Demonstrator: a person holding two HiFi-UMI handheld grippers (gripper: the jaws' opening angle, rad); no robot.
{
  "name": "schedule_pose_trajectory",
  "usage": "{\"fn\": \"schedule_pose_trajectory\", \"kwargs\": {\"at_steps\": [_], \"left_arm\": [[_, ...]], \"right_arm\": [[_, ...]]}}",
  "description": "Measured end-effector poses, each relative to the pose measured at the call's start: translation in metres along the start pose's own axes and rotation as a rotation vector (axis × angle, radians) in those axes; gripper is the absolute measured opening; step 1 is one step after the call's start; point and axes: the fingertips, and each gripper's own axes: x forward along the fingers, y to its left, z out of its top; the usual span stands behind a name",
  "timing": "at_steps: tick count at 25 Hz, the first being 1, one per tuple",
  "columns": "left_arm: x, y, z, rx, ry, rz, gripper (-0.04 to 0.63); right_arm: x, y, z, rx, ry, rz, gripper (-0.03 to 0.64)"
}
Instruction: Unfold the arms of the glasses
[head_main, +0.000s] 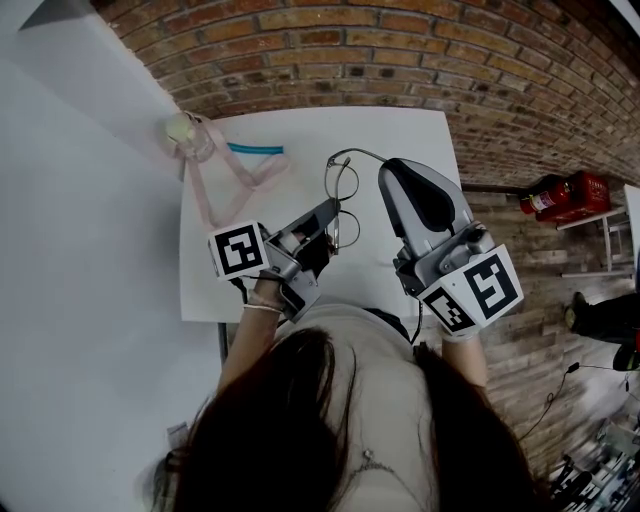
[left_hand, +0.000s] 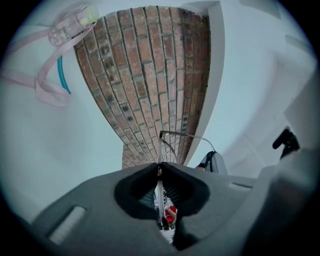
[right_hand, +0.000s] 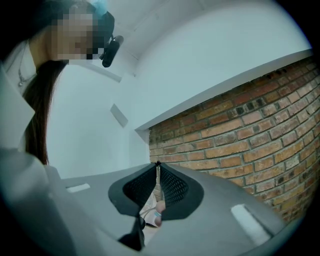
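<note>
At the near-middle of the white table (head_main: 415, 130), the glasses (head_main: 342, 182) are in the grip of the left gripper (head_main: 322, 222). The left gripper view shows its jaws closed on the thin frame (left_hand: 160, 176), which is seen edge-on between the pads.

One arm (left_hand: 186, 135) stands out from the frame towards the right. It reads as unfolded, or close to it. The second arm cannot be placed with confidence: the wire is fine and the lenses overlap it in the head view, so it may be folded behind the frame.

The right gripper (head_main: 398, 172) sits just right of the glasses, with its tip near the end of the opened arm. Its jaws are together with nothing between them (the right gripper view confirms this) (right_hand: 158, 164).

Assessment: the task is roughly half done, with one arm out and the other probably left to open. A pink strap (head_main: 225, 190) and a small bottle (head_main: 188, 133) lie at the far left, untouched.
</note>
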Motion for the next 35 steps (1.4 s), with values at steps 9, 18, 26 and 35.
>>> {"fn": "schedule_pose_trajectory", "kwargs": {"at_steps": [9,18,26,35], "left_arm": [[0.002,0.002,-0.005,-0.003,0.023,-0.003,0.025],[0.003,0.002,-0.004,-0.007,0.019,-0.004,0.025],[0.001,0.002,0.000,-0.017,-0.006,-0.003,0.025],[-0.001,0.000,0.005,-0.027,-0.029,-0.002,0.025]], "right_arm": [[-0.001,-0.005,0.001,0.001,-0.007,-0.014,0.031],[-0.001,-0.005,0.002,-0.002,-0.006,-0.009,0.032],[-0.001,0.001,0.000,-0.002,0.004,0.016,0.035],[-0.001,0.004,-0.001,-0.008,0.017,0.029,0.054]]}}
